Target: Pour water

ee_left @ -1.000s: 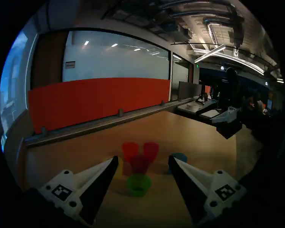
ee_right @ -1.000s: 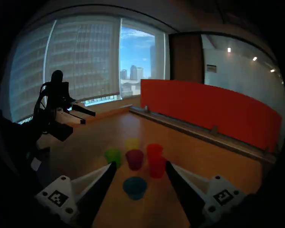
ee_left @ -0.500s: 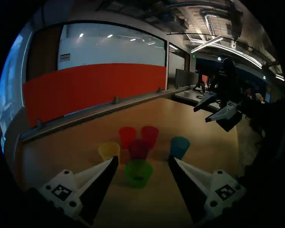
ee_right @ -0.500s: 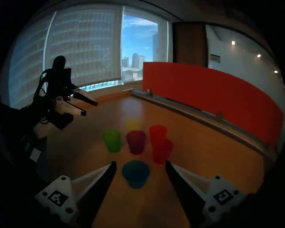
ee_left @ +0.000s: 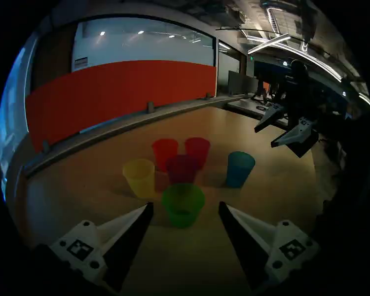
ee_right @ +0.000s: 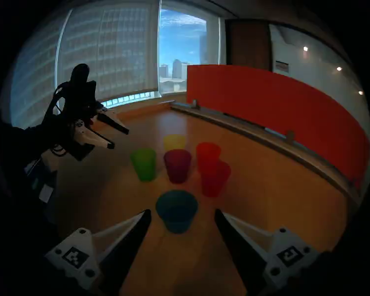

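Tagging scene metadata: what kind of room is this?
Probably an office: a long wooden desk with an orange-red divider panel, tall blind-covered windows facing city towers, and overhead strip lights.

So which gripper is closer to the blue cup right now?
Right. The right gripper has the blue cup just ahead of its open jaws. The left gripper faces the green cup; the blue one stands farther back, off to the side.

Wooden table (ee_left: 86,197): six upright cups are grouped mid-surface, well off the far edge: green cup (ee_left: 183,203), yellow cup (ee_left: 139,176), maroon cup (ee_left: 181,168), red cup (ee_left: 164,153), second red cup (ee_left: 197,150), blue cup (ee_left: 240,168) (slightly apart).
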